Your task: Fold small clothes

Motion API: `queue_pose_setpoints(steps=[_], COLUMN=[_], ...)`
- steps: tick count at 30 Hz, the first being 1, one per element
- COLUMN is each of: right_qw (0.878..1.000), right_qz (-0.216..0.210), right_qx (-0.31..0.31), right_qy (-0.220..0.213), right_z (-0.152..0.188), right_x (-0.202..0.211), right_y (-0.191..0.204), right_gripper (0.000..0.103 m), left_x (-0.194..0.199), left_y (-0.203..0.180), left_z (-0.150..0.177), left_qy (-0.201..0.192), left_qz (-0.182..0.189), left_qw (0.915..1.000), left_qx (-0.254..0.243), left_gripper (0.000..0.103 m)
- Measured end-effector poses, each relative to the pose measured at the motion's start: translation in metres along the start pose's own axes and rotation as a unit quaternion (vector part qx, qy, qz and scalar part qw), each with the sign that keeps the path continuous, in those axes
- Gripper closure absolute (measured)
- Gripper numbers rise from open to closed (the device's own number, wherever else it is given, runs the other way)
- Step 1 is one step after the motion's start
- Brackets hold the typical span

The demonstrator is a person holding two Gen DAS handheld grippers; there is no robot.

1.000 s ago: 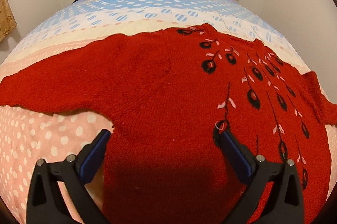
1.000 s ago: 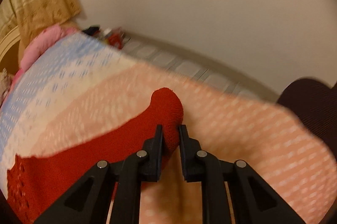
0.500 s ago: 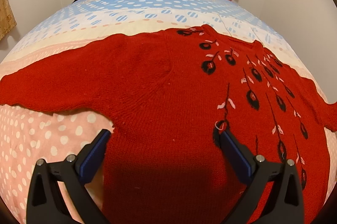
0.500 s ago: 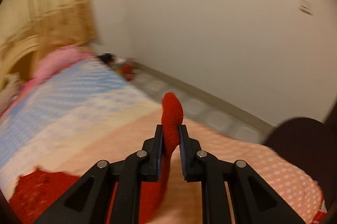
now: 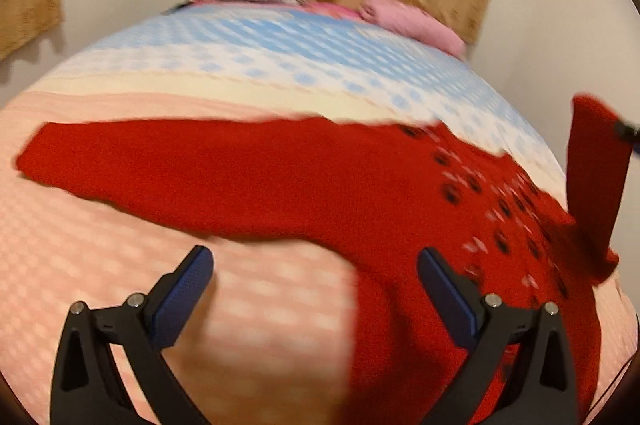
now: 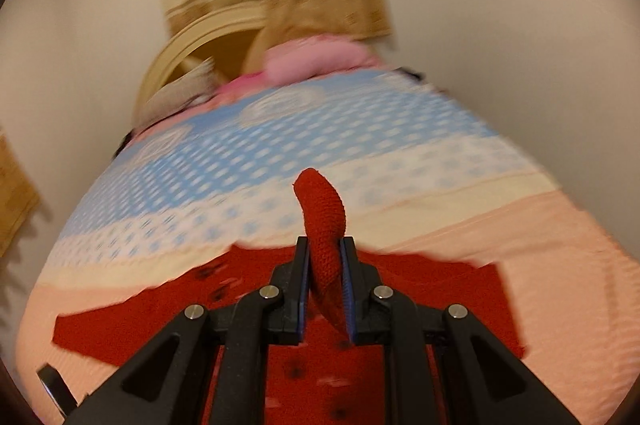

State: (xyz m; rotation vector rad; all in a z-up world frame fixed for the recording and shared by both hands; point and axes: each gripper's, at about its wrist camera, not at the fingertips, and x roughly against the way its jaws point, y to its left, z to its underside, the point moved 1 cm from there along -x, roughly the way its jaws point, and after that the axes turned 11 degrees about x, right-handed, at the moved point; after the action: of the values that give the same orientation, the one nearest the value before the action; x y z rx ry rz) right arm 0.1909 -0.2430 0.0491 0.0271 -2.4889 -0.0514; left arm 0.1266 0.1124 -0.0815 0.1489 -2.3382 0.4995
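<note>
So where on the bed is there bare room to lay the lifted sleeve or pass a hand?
Bare bedspread lies between the red sweater and the pillows, and again on the pink near side under the open left gripper. The middle is covered by the sweater, where the right gripper holds the sleeve up.

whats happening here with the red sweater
A person is folding a red sweater spread on a bed. The right tool is shut on the end of one sleeve and holds it lifted above the sweater's body. The left tool is open and empty, over the bedcover by the sweater's lower edge. The other sleeve lies flat, stretched out to the side. No fold is laid down yet.
</note>
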Motion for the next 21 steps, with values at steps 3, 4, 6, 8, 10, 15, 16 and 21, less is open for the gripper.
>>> queue_pose_setpoints(steps=[3,4,6,8,10,15,16,21], right_qw=[0.999,0.998,0.995,0.993,0.99,0.983,0.983,0.979], right_qz=[-0.046,-0.056,-0.079,-0.092,-0.108,-0.129,-0.129,-0.152], right_qx=[0.005,0.004,0.008,0.015,0.024,0.048,0.053,0.065], right_qy=[0.026,0.033,0.053,0.066,0.085,0.118,0.121,0.121], right_z=[0.017,0.022,0.039,0.052,0.069,0.105,0.109,0.118], right_x=[-0.031,-0.039,-0.061,-0.077,-0.094,-0.115,-0.116,-0.119], right_y=[0.05,0.062,0.096,0.12,0.146,0.18,0.181,0.185], right_gripper=[0.089,0.089,0.089,0.089,0.089,0.089,0.089,0.077], left_x=[0.003,0.003,-0.006,-0.016,-0.027,-0.037,-0.037,-0.037], left_y=[0.031,0.036,0.052,0.063,0.07,0.069,0.066,0.066], left_z=[-0.012,-0.013,-0.013,-0.011,-0.011,-0.013,-0.011,-0.011], left_qy=[-0.034,-0.041,-0.045,-0.017,0.007,0.015,0.015,0.019], left_qz=[-0.039,-0.049,-0.075,-0.059,-0.042,-0.034,-0.037,-0.049], left_qw=[0.9986,0.9979,0.9959,0.9967,0.996,0.9948,0.9949,0.9953], left_qx=[0.011,0.011,0.022,0.053,0.078,0.095,0.093,0.082], left_gripper=[0.0,0.0,0.0,0.0,0.0,0.0,0.0,0.0])
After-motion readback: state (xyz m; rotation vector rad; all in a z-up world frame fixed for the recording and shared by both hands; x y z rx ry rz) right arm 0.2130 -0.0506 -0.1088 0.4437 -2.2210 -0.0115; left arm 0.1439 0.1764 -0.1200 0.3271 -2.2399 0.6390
